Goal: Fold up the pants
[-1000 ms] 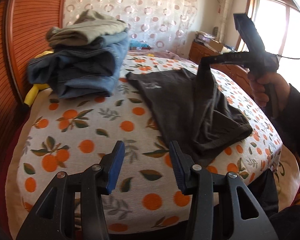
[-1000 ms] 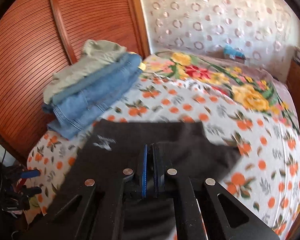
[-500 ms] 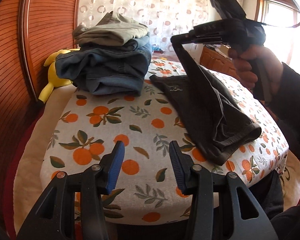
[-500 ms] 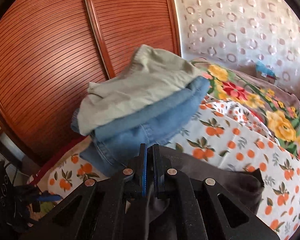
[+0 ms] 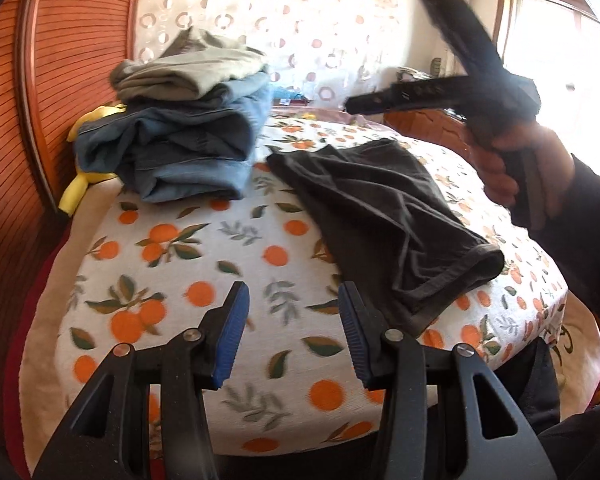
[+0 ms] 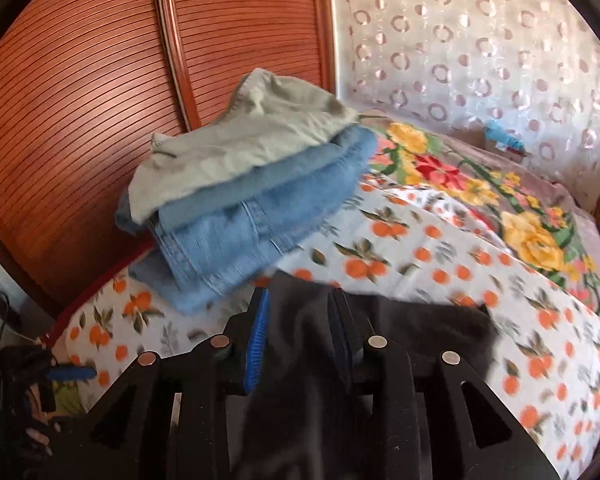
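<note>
Dark grey pants (image 5: 384, 216) lie folded flat on the orange-print bed cover (image 5: 204, 256). My left gripper (image 5: 294, 336) is open and empty, low over the bed's near edge, with the pants' hem just right of its right finger. My right gripper (image 5: 350, 105) hovers above the far end of the pants. In the right wrist view this gripper (image 6: 300, 328) is open, and the dark pants (image 6: 420, 320) lie below and between its jaws, apart from the pads.
A stack of folded jeans and a grey-green garment (image 5: 180, 128) sits at the bed's left back (image 6: 244, 184). A yellow toy (image 5: 80, 184) lies beside it. A wooden slatted headboard (image 6: 100, 80) stands at the left. A floral blanket (image 6: 480, 184) covers the far bed.
My right gripper has opened and let go of the pants, which dropped flat onto the bed. The left gripper stayed open near the front edge.
</note>
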The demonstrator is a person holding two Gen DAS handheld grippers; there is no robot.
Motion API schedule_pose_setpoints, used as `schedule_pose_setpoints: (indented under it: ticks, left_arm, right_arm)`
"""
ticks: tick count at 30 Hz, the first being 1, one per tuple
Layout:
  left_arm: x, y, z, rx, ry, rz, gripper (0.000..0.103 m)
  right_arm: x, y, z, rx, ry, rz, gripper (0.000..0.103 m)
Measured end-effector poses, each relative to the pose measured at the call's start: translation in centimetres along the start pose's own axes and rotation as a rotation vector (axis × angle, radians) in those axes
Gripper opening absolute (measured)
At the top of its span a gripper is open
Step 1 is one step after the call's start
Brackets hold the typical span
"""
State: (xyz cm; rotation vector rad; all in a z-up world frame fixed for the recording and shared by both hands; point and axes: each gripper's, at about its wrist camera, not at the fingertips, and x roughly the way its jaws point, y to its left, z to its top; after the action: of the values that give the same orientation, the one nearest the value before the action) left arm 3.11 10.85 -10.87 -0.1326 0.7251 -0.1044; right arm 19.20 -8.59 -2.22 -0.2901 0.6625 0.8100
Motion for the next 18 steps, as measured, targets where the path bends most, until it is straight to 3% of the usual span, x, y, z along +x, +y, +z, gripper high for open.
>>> schedule_pose_setpoints:
  ticks: [8, 18]
  left_arm:
    - [1.5, -3.5, 0.8, 0.052, 0.010, -0.044, 0.047]
    - [2.8, -6.7, 0.6, 0.080, 0.036, -0.111, 0.045]
  right_arm:
    - [-5.1, -0.8, -7.9, 0.052, -0.010, -0.087, 0.031]
    - [-7.1, -2.0, -14.9, 0.149, 0.023, -0.176, 0.031]
